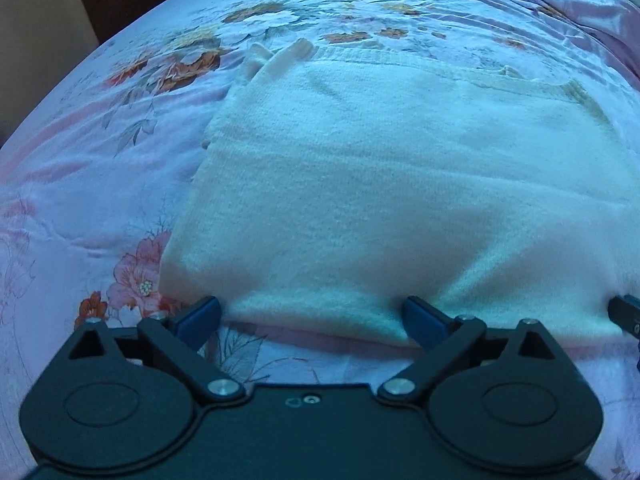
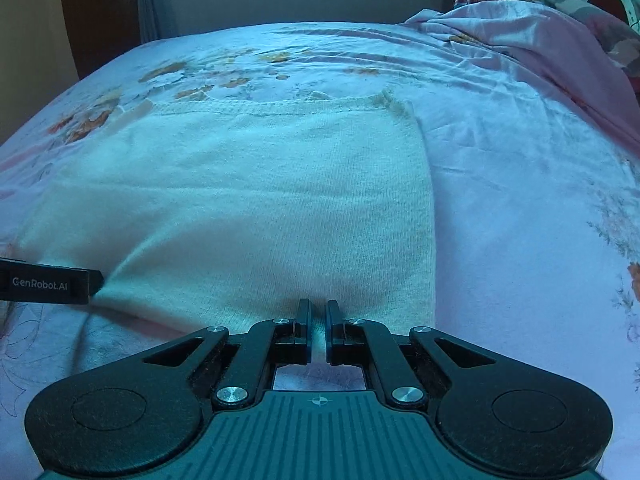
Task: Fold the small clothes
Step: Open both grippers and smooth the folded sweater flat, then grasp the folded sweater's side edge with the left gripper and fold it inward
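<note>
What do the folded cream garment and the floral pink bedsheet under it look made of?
Folded cream garment: looks like a soft knit, probably wool or acrylic; fine vertical ribs across the body, ribbed band along the far hem, fuzzy matte surface. Floral pink bedsheet: thin woven fabric, likely cotton or a blend; printed flowers, fine sharp creases, slight sheen. Exact fibres can't be told.

The black left gripper with blue pads points steeply downward, jaws spread wide. At its three o'clock, the black right gripper is clamped nearly closed, pinching cloth.
</note>
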Demonstrator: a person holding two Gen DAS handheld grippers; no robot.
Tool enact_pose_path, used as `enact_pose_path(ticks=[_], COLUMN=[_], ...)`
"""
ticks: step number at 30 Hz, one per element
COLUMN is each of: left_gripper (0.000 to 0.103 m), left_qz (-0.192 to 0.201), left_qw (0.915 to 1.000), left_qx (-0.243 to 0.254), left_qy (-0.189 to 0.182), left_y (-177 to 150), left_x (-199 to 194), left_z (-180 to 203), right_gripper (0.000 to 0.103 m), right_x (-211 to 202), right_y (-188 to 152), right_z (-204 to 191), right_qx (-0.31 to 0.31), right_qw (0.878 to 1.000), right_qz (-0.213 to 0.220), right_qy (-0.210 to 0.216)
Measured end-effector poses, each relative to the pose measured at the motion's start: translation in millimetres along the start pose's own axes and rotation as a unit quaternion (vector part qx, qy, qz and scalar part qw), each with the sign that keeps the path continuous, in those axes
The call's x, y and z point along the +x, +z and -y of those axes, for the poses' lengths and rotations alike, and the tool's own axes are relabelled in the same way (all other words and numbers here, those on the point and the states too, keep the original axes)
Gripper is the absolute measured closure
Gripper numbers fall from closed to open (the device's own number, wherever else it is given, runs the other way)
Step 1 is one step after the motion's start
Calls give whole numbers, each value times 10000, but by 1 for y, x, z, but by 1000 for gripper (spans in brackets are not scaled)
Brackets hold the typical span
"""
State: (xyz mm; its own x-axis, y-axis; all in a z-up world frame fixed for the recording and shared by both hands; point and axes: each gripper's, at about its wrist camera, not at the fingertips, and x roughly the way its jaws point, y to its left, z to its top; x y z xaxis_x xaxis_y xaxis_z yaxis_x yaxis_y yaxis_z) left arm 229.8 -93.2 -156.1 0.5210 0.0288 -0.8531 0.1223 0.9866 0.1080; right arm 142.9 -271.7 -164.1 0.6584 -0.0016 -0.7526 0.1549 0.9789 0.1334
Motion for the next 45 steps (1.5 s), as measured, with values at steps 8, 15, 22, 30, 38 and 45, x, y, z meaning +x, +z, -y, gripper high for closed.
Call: enact_pose_path(ticks=[8, 15, 22, 30, 38, 45], left_gripper=[3, 30, 29, 24, 18, 17], left_qz=[-35, 809, 885, 784, 870, 843], left_qw=[9986, 9964, 9938, 9945, 9933, 9931], left_qx=[-495, 83, 8, 42, 173, 223], left_qy=[172, -239, -666, -687, -738, -780], left_y=[-1, 13, 54, 44, 42, 44], left_x=[-2, -40, -16, 20, 26, 26], left_z=[-2, -13, -30, -35, -37, -38], right_gripper=[100, 100, 99, 100, 100, 100], right_x=[-11, -47, -31, 13, 34, 34], right_y=[-7, 3, 43, 50, 28, 27], right_z=[20, 28, -6, -12, 2, 0], right_qx=[26, 397, 184, 78, 242, 258], right_qw=[9986, 9966, 9967, 9989, 9992, 9990], right_qz=[81, 618, 767, 449, 306, 334], right_qy=[529, 375, 202, -145, -72, -118])
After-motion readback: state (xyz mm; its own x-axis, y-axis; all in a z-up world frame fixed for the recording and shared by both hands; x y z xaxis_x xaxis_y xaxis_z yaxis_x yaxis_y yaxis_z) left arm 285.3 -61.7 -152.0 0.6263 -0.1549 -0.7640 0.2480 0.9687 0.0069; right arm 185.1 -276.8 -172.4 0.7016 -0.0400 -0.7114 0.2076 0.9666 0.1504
